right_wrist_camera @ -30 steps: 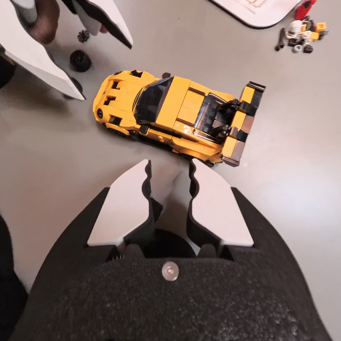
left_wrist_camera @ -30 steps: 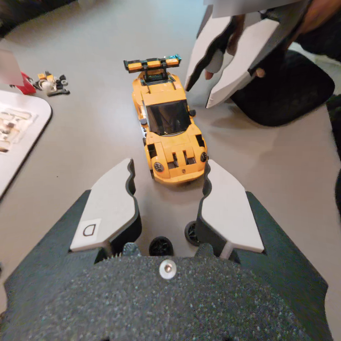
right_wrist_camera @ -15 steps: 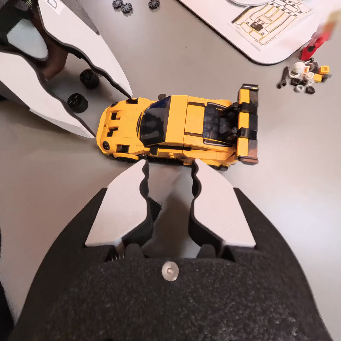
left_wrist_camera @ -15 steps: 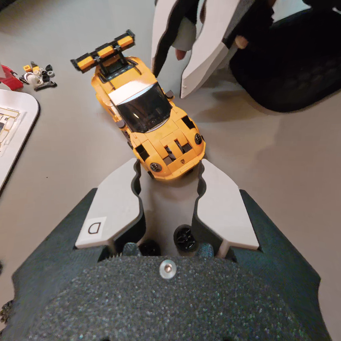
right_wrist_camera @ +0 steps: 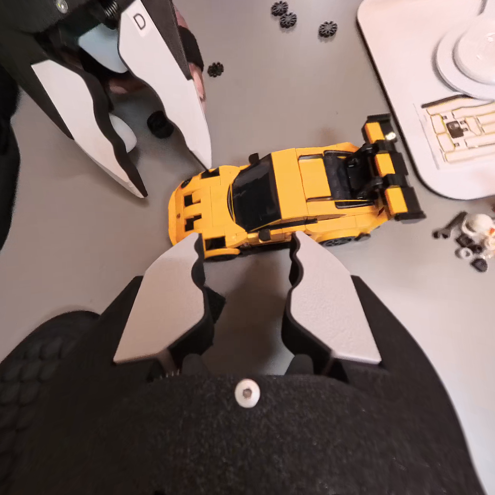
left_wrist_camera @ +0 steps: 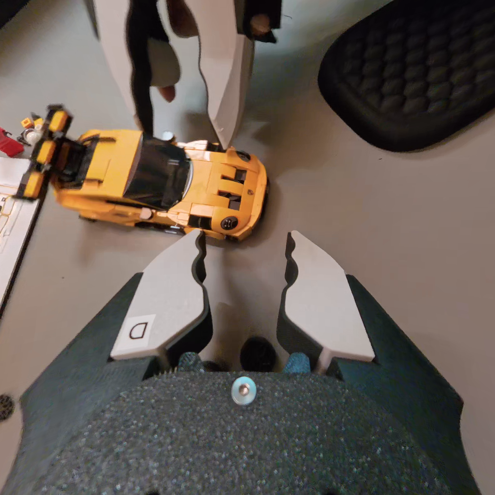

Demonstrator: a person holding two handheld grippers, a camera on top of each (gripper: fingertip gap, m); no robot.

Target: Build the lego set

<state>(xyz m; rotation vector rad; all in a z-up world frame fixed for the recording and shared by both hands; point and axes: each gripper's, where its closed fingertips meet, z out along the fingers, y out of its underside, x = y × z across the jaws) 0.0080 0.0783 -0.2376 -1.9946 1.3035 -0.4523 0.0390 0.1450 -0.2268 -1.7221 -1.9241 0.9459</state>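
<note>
A: Item one, grey tabletop. Item two, yellow lego car, centre of the right wrist frame, on its wheels, spoiler next to the white board at upper right.

B: Tools?

A: Right tool, jaws parted and empty, both tips at the car's near flank. Left tool, jaws wide and empty, one tip beside the nose.

B: Hazards?

A: Likely a sideways shove, skidding the car into the loose small parts at right, or a squeeze popping the mirror stud off.

B: View differences?

A: Only the right view shows the black gear pieces along the top edge. Only the left shows the black honeycomb pad, upper right.
</note>
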